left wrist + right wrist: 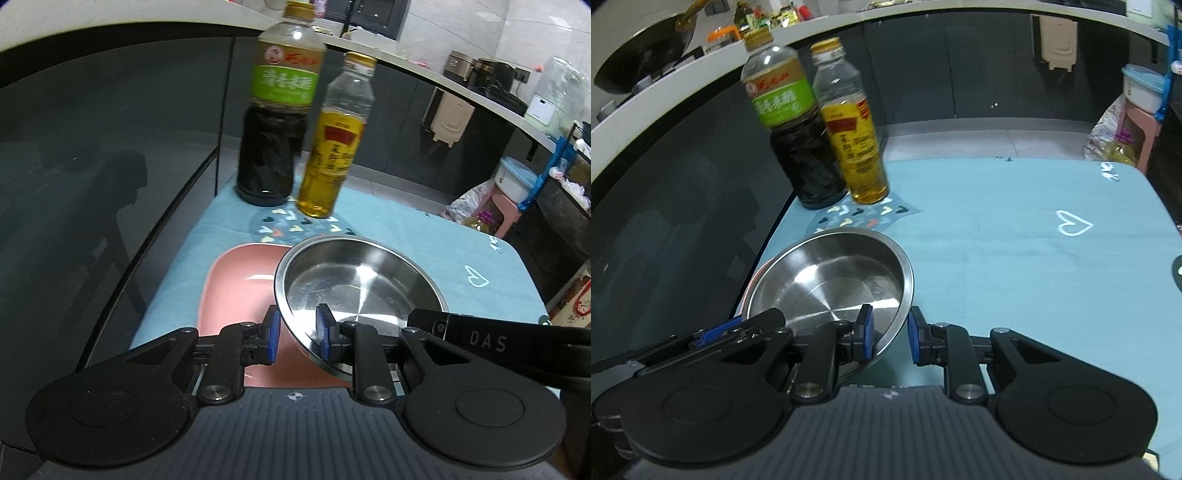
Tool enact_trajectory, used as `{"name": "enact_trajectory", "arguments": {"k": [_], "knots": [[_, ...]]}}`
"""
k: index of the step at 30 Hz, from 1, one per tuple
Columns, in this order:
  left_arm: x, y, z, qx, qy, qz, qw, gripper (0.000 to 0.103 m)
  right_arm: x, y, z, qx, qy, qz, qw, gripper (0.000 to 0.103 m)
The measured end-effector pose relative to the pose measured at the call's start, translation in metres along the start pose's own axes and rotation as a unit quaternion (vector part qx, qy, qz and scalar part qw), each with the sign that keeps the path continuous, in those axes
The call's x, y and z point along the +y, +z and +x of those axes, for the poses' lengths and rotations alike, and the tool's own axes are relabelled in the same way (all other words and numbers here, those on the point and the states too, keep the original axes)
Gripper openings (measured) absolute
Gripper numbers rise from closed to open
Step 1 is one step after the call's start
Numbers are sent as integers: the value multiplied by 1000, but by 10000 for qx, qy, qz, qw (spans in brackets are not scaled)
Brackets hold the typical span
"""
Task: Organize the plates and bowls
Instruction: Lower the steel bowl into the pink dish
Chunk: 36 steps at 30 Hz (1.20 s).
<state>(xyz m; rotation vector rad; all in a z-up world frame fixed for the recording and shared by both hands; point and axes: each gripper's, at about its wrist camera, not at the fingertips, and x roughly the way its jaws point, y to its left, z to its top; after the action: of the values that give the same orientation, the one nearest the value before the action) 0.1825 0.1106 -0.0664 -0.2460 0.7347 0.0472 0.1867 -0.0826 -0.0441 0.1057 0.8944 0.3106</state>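
Left tongs (298, 334): my pads pinch the steel bowl (354, 284) at its near-left rim.
Right tongs (891, 334): narrowly clamped on its right rim.
Bowl: tilted above the pink plate (236, 291).
Risk: uneven hands could slip it toward the bottles (273, 147).

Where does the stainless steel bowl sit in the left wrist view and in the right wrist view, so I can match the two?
Left wrist view: stainless steel bowl lower centre-right, its near rim between the left tool's pads, over the pink plate.
Right wrist view: the bowl lower centre-left, its right rim between the right tool's pads.
Shared landmark: the dark sauce bottle with green label, behind the bowl.
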Motion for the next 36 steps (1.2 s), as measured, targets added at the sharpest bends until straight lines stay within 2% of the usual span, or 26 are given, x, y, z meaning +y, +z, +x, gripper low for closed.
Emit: {"name": "enact_trajectory", "arguments": {"k": [14,26,36], "knots": [[34,1,18,125,135,-137,9997,20,35,2,33,323,-57,-289,9990,20],[43,0,33,485,43,-264,9985,23,36,3,51,533,-77,-241,9983,20],[41,1,32,573,106,-223,9980,25,33,3,50,521,-17,-109,9986,20]]}}
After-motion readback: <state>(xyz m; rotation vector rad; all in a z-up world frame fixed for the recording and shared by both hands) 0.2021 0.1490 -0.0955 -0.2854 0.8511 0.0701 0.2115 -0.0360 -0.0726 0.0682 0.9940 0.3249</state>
